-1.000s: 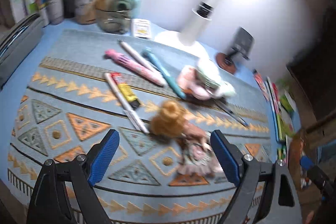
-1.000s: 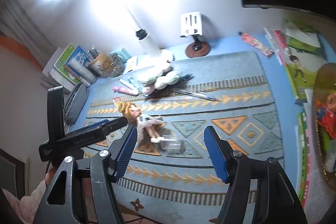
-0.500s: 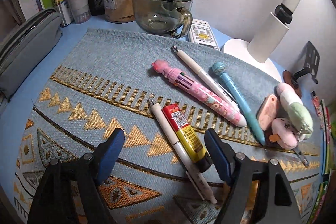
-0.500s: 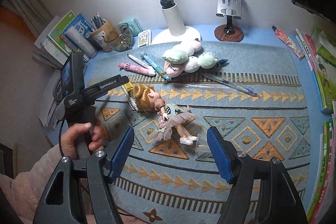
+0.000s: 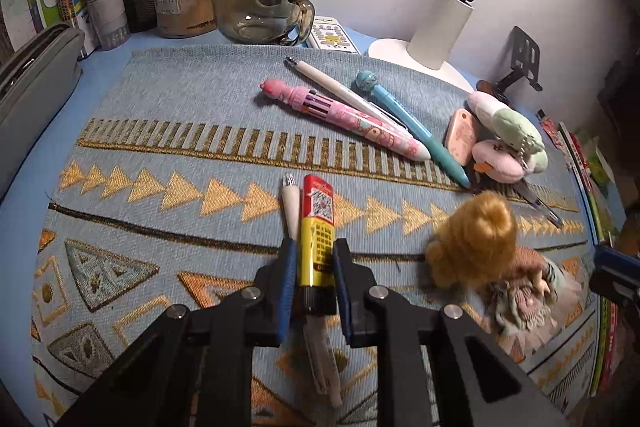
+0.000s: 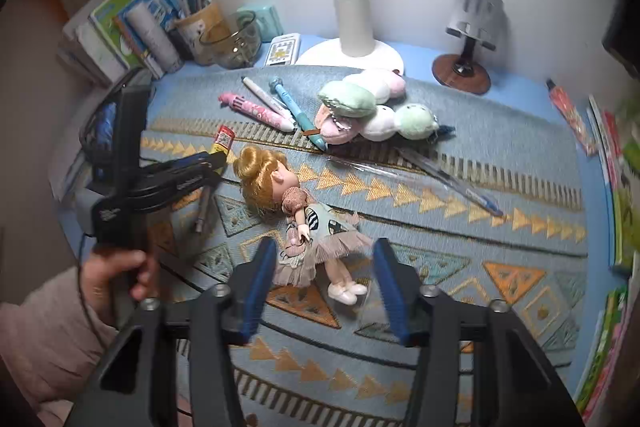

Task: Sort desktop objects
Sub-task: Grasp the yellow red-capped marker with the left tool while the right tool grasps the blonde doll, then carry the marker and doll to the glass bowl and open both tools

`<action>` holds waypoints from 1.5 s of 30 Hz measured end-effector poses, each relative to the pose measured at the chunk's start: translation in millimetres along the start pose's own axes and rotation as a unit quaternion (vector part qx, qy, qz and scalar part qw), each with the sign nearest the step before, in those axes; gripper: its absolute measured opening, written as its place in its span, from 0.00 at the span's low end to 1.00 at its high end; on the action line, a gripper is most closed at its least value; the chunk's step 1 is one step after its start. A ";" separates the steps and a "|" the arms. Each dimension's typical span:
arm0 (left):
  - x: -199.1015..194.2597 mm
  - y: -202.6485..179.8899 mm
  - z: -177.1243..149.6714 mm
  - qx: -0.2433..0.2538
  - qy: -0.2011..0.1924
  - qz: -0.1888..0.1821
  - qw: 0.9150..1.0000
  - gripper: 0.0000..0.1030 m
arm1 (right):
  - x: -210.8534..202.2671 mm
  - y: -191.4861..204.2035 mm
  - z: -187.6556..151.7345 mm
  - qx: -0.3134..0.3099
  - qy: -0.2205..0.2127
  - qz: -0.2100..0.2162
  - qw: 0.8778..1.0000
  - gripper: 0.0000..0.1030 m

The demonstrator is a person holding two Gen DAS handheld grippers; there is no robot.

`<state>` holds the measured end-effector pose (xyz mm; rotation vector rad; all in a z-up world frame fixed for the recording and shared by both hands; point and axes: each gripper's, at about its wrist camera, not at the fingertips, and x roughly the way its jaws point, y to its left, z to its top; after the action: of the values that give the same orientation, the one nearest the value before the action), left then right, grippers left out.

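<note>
Now pickup step: left gripper (image 5: 314,269) closing, clamped on glue stick (image 5: 317,227); right gripper (image 6: 326,281) closing, unclenched astride doll (image 6: 298,223). Next judged: lift glue stick clear.

The left gripper (image 5: 314,267) points steeply down at the mat, its blue pads (image 5: 287,283) closing on the yellow and red stick (image 5: 318,227) that lies between them. From the right wrist view it sits at the left, held by a hand (image 6: 116,275) in a pale pink sleeve (image 6: 44,339). The right gripper (image 6: 326,281) also tilts down (jaws closing, the right pad not yet touching), straddling the doll (image 6: 296,223) at its skirt and legs.
</note>
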<state>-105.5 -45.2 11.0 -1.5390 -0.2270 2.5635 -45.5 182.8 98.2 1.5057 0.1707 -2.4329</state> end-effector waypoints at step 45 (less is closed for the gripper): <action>-84.4 -120.1 -33.8 0.104 -0.022 -0.081 0.991 0.07 | -35.9 -89.9 -71.8 0.222 -0.025 0.073 0.972 0.32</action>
<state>-31.0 57.4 92.4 -1.3347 -0.0832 2.4102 5.0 292.1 93.9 1.5541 -0.5096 -2.4899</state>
